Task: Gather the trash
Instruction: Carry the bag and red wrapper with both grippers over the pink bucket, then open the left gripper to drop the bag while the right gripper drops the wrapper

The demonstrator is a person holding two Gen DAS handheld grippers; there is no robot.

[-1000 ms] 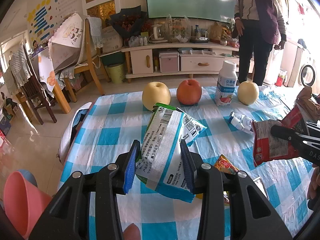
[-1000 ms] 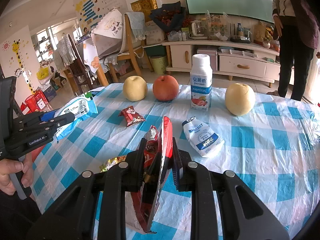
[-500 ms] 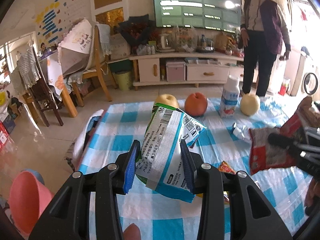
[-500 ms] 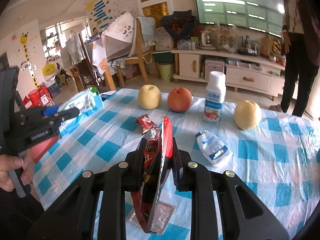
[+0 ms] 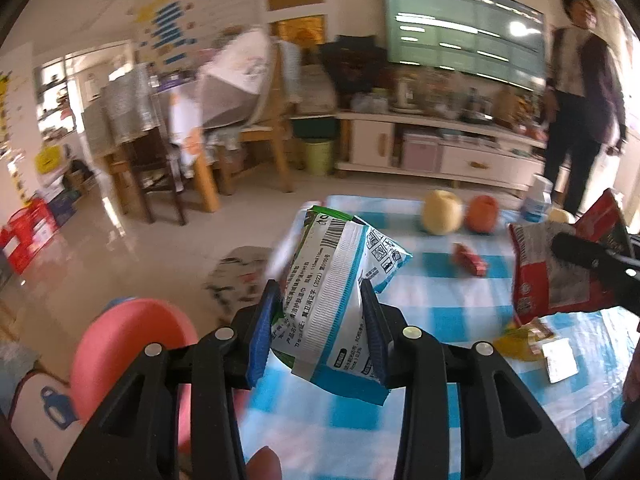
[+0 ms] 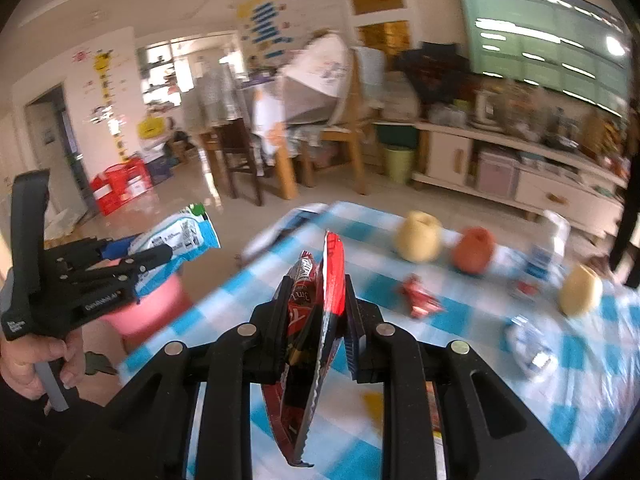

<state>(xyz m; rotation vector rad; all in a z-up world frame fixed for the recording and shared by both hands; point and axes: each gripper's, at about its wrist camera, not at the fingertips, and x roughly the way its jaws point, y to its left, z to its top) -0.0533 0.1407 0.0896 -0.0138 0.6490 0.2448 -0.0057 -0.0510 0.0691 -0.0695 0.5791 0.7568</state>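
Observation:
My left gripper [image 5: 319, 292] is shut on a white and blue wrapper [image 5: 340, 276], which it holds upright above the left edge of the blue checked table [image 5: 440, 284]. A pink bin [image 5: 132, 344] stands on the floor just below and to the left. My right gripper [image 6: 316, 284] is shut on a flat red wrapper [image 6: 334, 268] over the table. The right wrist view shows the left gripper [image 6: 132, 260] with its white and blue wrapper [image 6: 180, 236] above the pink bin [image 6: 148, 308]. At the right of the left wrist view is the right gripper [image 5: 592, 260] with the red wrapper [image 5: 548, 276].
On the table lie a small red wrapper [image 6: 420, 300], a crumpled white pouch [image 6: 528, 344] and a yellow wrapper [image 5: 520, 340]. Two yellow apples [image 6: 418, 236], a red apple [image 6: 474, 250] and a milk bottle [image 6: 548, 248] stand further back. A person [image 5: 580, 100] stands beyond.
Both grippers have lifted and swung left, away from the middle of the table towards its left edge. The pink bin has come closer under the left gripper. Both grips are unchanged.

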